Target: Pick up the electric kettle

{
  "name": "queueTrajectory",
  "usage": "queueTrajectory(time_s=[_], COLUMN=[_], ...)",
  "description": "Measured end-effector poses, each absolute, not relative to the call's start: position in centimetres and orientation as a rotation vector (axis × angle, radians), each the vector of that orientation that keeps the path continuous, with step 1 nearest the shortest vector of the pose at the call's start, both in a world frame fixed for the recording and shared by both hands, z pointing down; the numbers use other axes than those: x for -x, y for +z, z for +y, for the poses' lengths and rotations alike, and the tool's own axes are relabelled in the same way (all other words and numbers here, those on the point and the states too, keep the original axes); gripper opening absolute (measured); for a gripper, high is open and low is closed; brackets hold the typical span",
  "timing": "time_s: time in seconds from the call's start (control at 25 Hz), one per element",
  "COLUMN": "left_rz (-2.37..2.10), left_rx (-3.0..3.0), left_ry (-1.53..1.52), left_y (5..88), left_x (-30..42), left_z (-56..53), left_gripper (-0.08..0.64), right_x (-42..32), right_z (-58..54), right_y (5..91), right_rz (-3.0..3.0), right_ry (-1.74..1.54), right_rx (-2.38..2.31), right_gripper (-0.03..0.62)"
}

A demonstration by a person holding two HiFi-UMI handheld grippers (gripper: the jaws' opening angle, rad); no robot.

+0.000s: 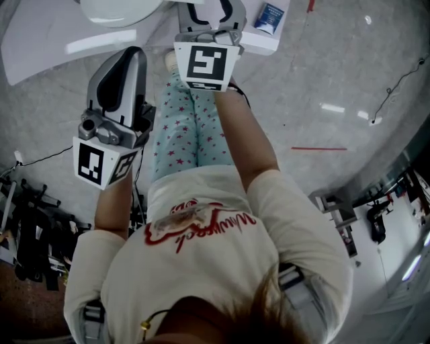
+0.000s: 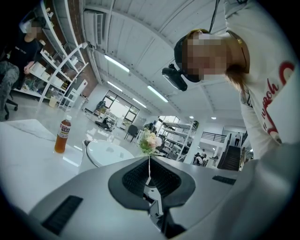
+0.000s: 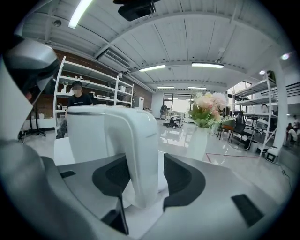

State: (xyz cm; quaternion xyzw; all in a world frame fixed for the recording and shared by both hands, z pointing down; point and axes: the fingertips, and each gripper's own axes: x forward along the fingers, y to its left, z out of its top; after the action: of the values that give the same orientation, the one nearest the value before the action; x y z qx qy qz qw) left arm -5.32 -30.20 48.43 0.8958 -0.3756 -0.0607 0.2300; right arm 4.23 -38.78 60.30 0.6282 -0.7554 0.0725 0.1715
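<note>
The white electric kettle (image 3: 86, 131) stands on a white table (image 1: 40, 47), its round top (image 1: 119, 9) at the upper edge of the head view. Its thick white handle (image 3: 137, 154) rises between the two jaws of my right gripper (image 3: 140, 161), which is open, with a narrow gap on each side and the dark pads (image 3: 180, 176) not pressing. In the head view the right gripper (image 1: 208, 13) points at the table's near edge. My left gripper (image 2: 149, 164) is shut and empty and hangs back, with the kettle (image 2: 105, 152) ahead and slightly left. The left gripper (image 1: 131, 57) stays over the floor.
A bottle of brown tea (image 2: 62, 136) stands on the table left of the kettle. A white vase of flowers (image 3: 205, 122) is to the kettle's right, and a blue box (image 1: 270, 17) lies near the table corner. A person (image 3: 77, 96) sits by shelves beyond.
</note>
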Motion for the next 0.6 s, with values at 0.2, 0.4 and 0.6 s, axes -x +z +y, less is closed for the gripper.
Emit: queueTrajectory(time_s=[0.2, 0.4, 0.6], left_rz=[-1.038, -1.046, -1.055], left_rx=[-2.445, -2.429, -2.41], left_ry=[-0.163, -0.164, -0.158], left_y=[49.2, 49.3, 50.0], left_x=[5.6, 5.9, 6.2], left_z=[-30.2, -30.2, -30.0], left_gripper=[0.014, 0.014, 0.014], right_x=[-4.9, -5.2, -5.5], right_z=[-40.0, -41.3, -42.5], right_y=[61.9, 63.2, 64.2], right_rz=[-2.098, -2.083, -2.094], right_ry=[0.271, 0.282, 0.305], right_rx=[-1.853, -1.847, -1.858], right_gripper=[0.198, 0.189, 0.159])
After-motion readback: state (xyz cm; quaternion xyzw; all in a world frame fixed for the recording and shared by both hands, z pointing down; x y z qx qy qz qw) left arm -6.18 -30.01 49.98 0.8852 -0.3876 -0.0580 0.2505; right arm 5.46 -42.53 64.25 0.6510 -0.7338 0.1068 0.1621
